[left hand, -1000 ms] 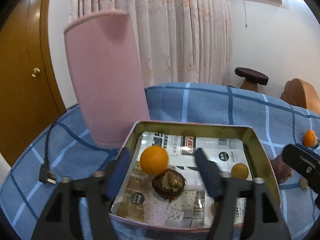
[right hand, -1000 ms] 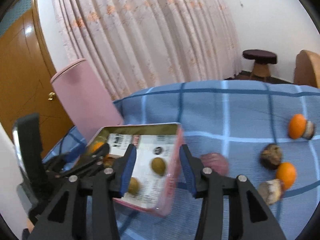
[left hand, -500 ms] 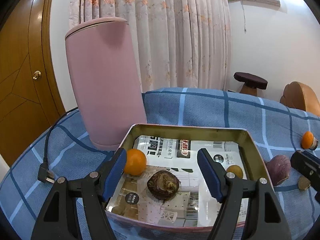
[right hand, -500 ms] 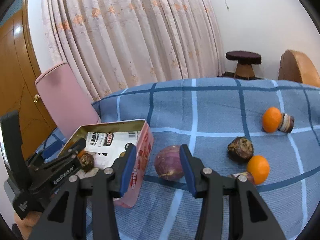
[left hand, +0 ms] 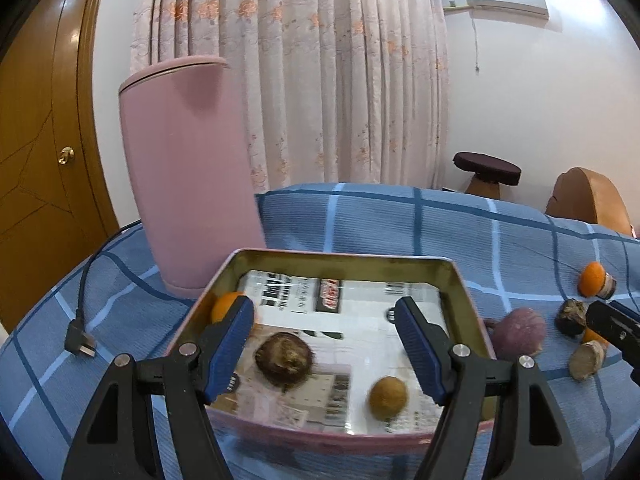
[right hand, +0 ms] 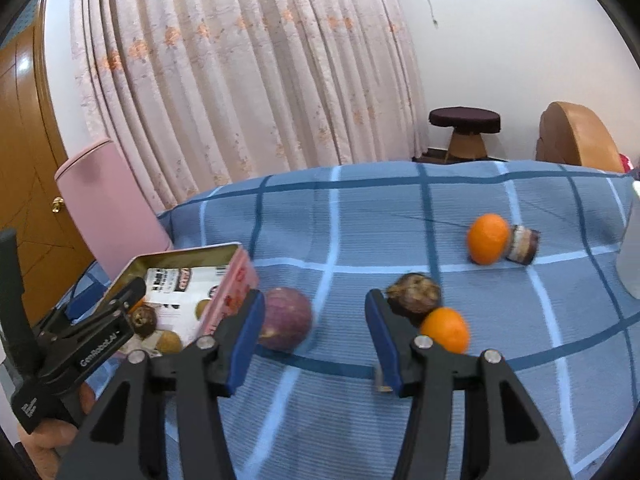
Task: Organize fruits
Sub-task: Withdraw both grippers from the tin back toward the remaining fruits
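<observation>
**Mia:** What is on the far left?

**Ben:** A black plug (left hand: 80, 345) on its cord lies on the blue checked cloth (left hand: 360, 224). Next to it stands a tall pink bin (left hand: 188, 184). Just in front of the bin is the tin box (left hand: 344, 258).

**Mia:** What is in the box?

**Ben:** An orange (left hand: 224, 307) sits in the left corner. A brown bumpy fruit (left hand: 285, 358) lies in the middle. A small yellow-brown fruit (left hand: 388, 397) lies near the front. There is printed paper under them.

**Mia:** Is the left gripper (left hand: 326, 350) holding anything?

**Ben:** No. Its blue pads are spread wide over the box, and nothing is between them.

**Mia:** And to the right of the box?

**Ben:** A round purple fruit (right hand: 285, 323) sits on the cloth, just beside the box wall. The right gripper (right hand: 314, 338) is spread wide too, and it is empty. Its left pad is close to the purple fruit.

**Mia:** What comes after that?

**Ben:** A dark bumpy fruit (right hand: 414, 294) touches an orange (right hand: 445, 329). Farther back, another orange (right hand: 488, 239) sits against a small dark stubby thing (right hand: 522, 245). I can't tell what that is.

**Mia:** How should we pick up the purple one?

**Ben:** I think it is light and smooth, so it may roll or slip. I would put one pad on each side, right at its fat middle. Squeeze gently, because the skin may dent. Then lift it over the wall into the box.
</observation>
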The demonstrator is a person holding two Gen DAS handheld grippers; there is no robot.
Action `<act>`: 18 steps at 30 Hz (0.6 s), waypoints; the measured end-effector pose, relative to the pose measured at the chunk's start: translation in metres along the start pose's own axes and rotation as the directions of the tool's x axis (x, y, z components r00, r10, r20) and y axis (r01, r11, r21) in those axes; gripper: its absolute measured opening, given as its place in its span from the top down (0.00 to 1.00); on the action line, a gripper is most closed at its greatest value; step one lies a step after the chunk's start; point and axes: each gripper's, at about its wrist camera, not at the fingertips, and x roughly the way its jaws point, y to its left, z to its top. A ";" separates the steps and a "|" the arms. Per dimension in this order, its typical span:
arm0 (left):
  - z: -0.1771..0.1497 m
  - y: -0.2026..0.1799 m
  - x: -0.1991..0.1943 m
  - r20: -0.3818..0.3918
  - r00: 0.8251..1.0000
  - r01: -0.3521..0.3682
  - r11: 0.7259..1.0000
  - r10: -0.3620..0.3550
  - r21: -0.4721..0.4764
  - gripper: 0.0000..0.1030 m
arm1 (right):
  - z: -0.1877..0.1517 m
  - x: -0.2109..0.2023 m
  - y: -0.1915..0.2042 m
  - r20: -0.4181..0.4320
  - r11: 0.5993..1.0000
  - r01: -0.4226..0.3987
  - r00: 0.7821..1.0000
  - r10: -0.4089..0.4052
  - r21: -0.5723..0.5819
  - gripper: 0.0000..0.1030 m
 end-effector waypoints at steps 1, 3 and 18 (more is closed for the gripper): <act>-0.001 -0.003 -0.001 -0.002 1.000 0.006 1.000 -0.006 0.001 0.28 | -0.001 -0.001 -0.004 -0.001 1.000 0.008 1.000 -0.008 0.000 0.46; -0.003 -0.011 -0.005 -0.004 1.000 0.023 1.000 -0.023 0.007 0.28 | -0.001 -0.004 -0.014 -0.004 1.000 0.022 1.000 -0.022 0.007 0.46; -0.009 -0.041 -0.014 -0.021 0.996 0.083 0.996 -0.082 0.046 0.28 | -0.005 -0.022 -0.080 -0.039 0.992 0.105 0.994 -0.102 0.072 0.46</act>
